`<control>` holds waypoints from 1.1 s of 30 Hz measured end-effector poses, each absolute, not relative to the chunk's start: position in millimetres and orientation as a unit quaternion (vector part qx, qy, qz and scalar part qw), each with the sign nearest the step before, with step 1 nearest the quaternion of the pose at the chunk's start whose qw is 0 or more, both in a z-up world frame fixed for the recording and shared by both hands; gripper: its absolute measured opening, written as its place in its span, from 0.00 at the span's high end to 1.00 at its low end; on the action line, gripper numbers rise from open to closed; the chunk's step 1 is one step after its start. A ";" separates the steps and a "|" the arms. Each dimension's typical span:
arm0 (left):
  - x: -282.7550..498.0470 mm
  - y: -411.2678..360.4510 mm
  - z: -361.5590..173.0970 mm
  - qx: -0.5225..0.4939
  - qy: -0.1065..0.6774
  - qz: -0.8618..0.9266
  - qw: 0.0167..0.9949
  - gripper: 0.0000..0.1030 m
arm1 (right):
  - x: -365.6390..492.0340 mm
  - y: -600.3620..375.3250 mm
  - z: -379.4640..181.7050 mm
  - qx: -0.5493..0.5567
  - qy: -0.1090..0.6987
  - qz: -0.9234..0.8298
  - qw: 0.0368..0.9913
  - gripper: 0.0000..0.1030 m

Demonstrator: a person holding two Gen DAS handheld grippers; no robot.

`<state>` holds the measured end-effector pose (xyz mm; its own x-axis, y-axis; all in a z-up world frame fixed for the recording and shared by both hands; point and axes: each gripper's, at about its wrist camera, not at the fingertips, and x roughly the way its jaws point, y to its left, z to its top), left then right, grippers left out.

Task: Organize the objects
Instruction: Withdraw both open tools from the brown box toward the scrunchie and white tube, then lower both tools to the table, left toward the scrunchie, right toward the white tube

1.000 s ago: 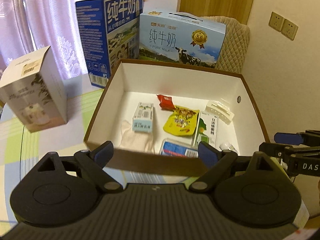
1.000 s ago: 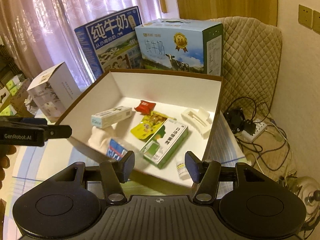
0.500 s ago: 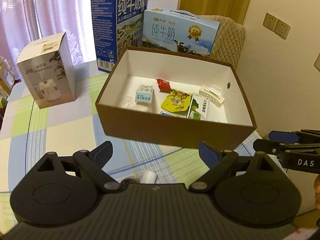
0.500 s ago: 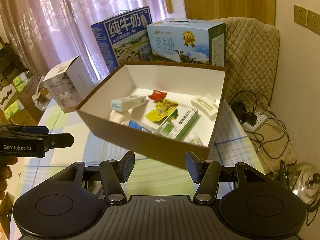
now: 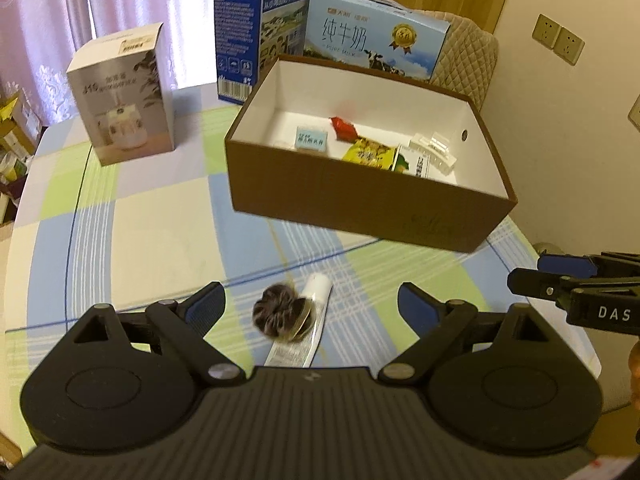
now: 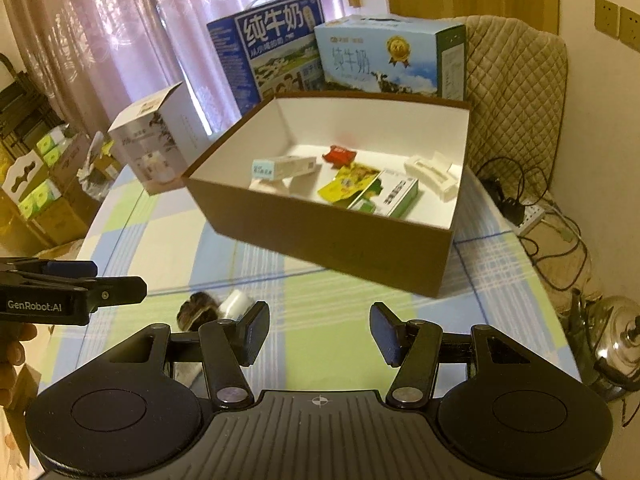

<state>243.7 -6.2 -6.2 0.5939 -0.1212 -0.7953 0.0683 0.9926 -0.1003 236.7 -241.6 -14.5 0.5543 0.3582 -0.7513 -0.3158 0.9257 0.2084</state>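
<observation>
My left gripper (image 5: 312, 304) hovers with fingers wide and empty above the dark hair tie (image 5: 279, 314) and white tube (image 5: 302, 330), which lie touching on the checked surface (image 5: 152, 220), short of the brown box (image 5: 360, 204). My right gripper (image 6: 318, 330), likewise spread and empty, waits beside. Judged step: fetching leftovers; next, lower and close on one.

Scrunchie (image 5: 279, 314) atop tube (image 5: 301, 333), before box (image 5: 360, 204)
</observation>
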 end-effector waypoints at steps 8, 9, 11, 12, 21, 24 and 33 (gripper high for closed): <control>221.2 9.6 -14.1 -0.030 0.457 -0.044 0.888 0.12 | 221.1 -228.6 -27.7 0.020 0.450 0.196 0.871 0.48; 218.4 10.9 -15.7 -0.031 0.459 -0.044 0.887 0.12 | 218.8 -227.0 -29.9 0.020 0.453 0.197 0.869 0.48; 213.4 13.2 -19.3 -0.030 0.463 -0.041 0.885 0.12 | 214.7 -224.1 -33.7 0.020 0.458 0.199 0.866 0.48; 212.0 14.0 -20.9 -0.030 0.465 -0.040 0.884 0.12 | 212.6 -222.4 -36.1 0.019 0.461 0.200 0.864 0.48; 197.7 16.6 -32.9 -0.019 0.476 -0.037 0.879 0.12 | 199.9 -208.8 -52.6 0.015 0.483 0.208 0.851 0.48; 195.8 18.9 -35.4 -0.021 0.479 -0.037 0.877 0.12 | 198.5 -205.2 -56.8 0.015 0.488 0.210 0.847 0.48; 194.7 20.6 -44.4 -0.015 0.488 -0.036 0.872 0.12 | 198.9 -197.8 -67.2 0.014 0.500 0.211 0.840 0.48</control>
